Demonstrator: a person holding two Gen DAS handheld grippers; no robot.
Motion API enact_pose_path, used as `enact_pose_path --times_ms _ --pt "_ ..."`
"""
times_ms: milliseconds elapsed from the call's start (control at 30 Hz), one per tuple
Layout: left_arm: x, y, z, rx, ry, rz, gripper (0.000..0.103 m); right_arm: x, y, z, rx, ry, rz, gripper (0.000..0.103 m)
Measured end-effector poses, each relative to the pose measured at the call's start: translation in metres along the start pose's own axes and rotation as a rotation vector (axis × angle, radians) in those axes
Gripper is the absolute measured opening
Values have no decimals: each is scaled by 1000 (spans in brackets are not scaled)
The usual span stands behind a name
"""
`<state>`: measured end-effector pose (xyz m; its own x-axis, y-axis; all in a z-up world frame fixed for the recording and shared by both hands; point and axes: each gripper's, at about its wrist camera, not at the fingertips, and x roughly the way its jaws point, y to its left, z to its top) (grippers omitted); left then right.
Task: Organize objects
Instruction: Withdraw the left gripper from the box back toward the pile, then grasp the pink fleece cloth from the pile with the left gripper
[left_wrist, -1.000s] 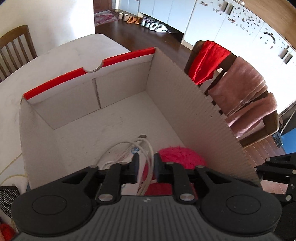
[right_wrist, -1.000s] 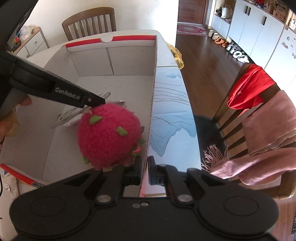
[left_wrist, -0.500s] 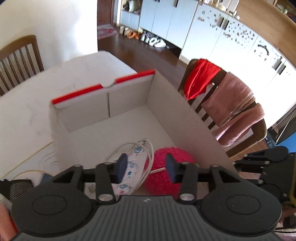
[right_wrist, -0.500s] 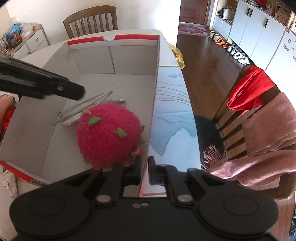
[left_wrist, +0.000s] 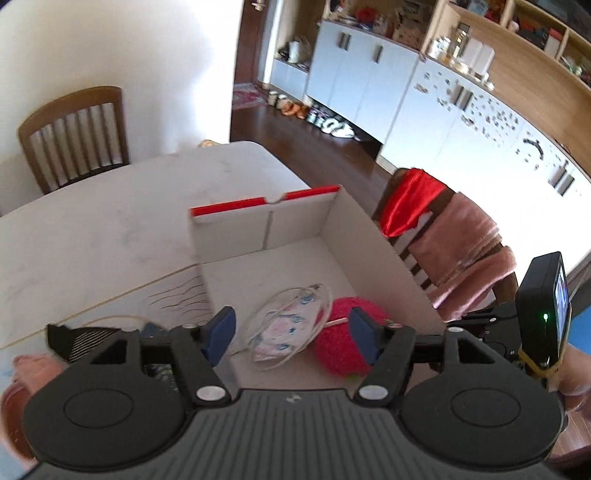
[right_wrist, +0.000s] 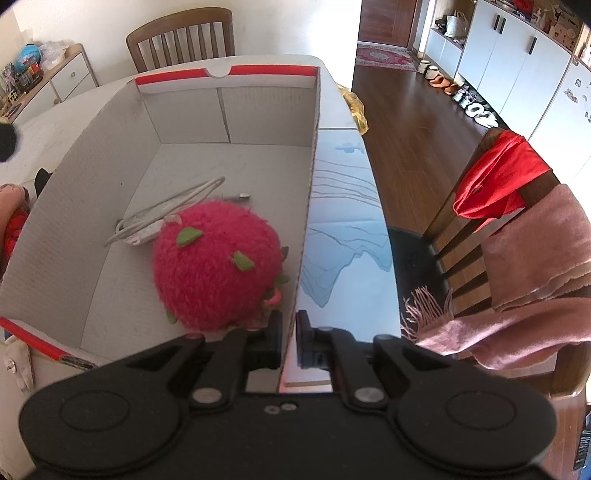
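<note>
A white cardboard box (left_wrist: 369, 251) with a red rim stands on the table. In it lie a pink plush dragon fruit (right_wrist: 214, 266), a patterned face mask (left_wrist: 275, 334) and a coiled white cable (right_wrist: 166, 210). My left gripper (left_wrist: 291, 328) hovers above the box's near end. Its jaws are opening and nothing is between them. My right gripper (right_wrist: 290, 332) is shut on the near end of the box's right wall (right_wrist: 314, 155), right beside the plush.
A chair draped with a red cloth (right_wrist: 498, 177) and a pink scarf (right_wrist: 535, 258) stands right of the table. Another wooden chair (left_wrist: 74, 133) is at the far side. A black striped item (left_wrist: 85, 336) lies left of the box. A blue-patterned mat (right_wrist: 343, 229) lies along its right.
My left gripper has risen and drawn back out of the box while its jaws spread, leaving the mask and cable inside. The right gripper has kept its hold on the wall.
</note>
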<state>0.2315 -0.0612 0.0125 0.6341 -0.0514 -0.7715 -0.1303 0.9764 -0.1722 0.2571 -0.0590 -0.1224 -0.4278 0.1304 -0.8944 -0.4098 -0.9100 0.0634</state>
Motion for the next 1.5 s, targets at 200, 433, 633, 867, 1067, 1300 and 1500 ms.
enact_pose_path --times_ms 200,433,633,867,1067,1300,1500 --pt "-21 30 -19 -106 -18 28 79 0 0 -1 -13 4 7 7" --pt "-35 68 -45 -192 -23 129 84 0 2 0 -36 14 7 6" --pt "-45 109 -70 -312 -20 217 95 1 3 1 -65 23 9 6" --pt "-53 147 -94 -439 -14 281 102 1 5 4 -101 41 15 6" --pt "-51 169 -106 -447 -13 370 102 0 4 6 -118 47 24 6" --pt "-24 203 -113 -415 35 505 102 1 4 8 -138 58 30 6" --pt "3 230 -125 -426 112 498 102 2 3 7 -142 59 33 6"
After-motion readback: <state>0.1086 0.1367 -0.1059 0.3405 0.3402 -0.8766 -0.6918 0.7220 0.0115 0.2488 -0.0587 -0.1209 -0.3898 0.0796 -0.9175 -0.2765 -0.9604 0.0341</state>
